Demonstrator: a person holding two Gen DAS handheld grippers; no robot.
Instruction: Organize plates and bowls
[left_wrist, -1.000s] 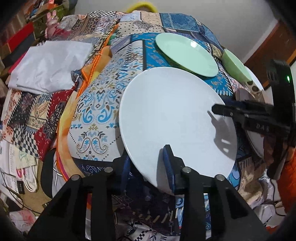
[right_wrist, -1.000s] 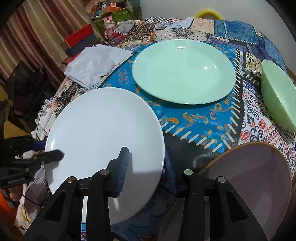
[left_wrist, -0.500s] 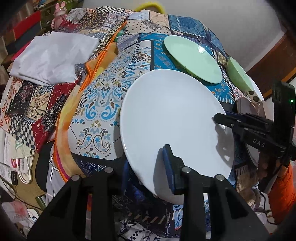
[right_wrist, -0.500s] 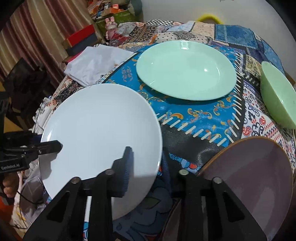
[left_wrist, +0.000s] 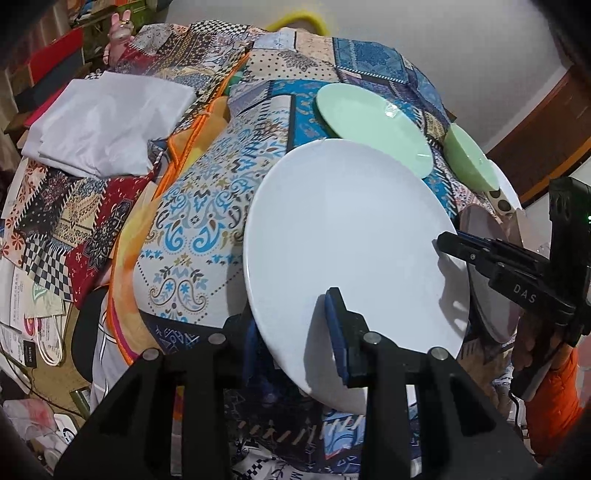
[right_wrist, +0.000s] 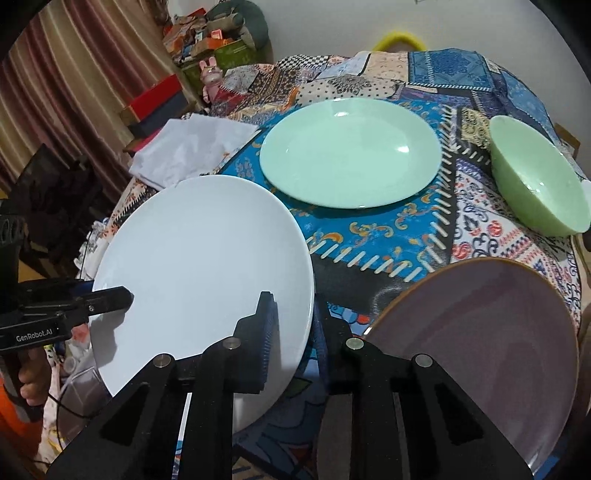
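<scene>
A large white plate (left_wrist: 351, 240) (right_wrist: 199, 258) is held tilted over the near-left part of the patchwork-covered table. My left gripper (left_wrist: 293, 339) is shut on its near rim, one finger on top and one beneath. My right gripper (right_wrist: 293, 332) is shut on the plate's right rim, and its fingertips (left_wrist: 447, 242) show from the side in the left wrist view. Behind lie a mint green plate (right_wrist: 351, 153) (left_wrist: 373, 125) and a green bowl (right_wrist: 539, 184) (left_wrist: 469, 158). A mauve plate (right_wrist: 480, 332) sits at the near right.
A folded white cloth (left_wrist: 107, 122) (right_wrist: 192, 151) lies at the table's left. Boxes, a pink toy figure (right_wrist: 210, 77) and curtains crowd the back left. A hand in an orange sleeve (left_wrist: 550, 387) holds the right gripper. Bags and papers lie on the floor at the left.
The right gripper's fingers have closed onto the white plate's rim. The plate has tipped up a little, and its far edge now reaches the green plate in the left wrist view.
</scene>
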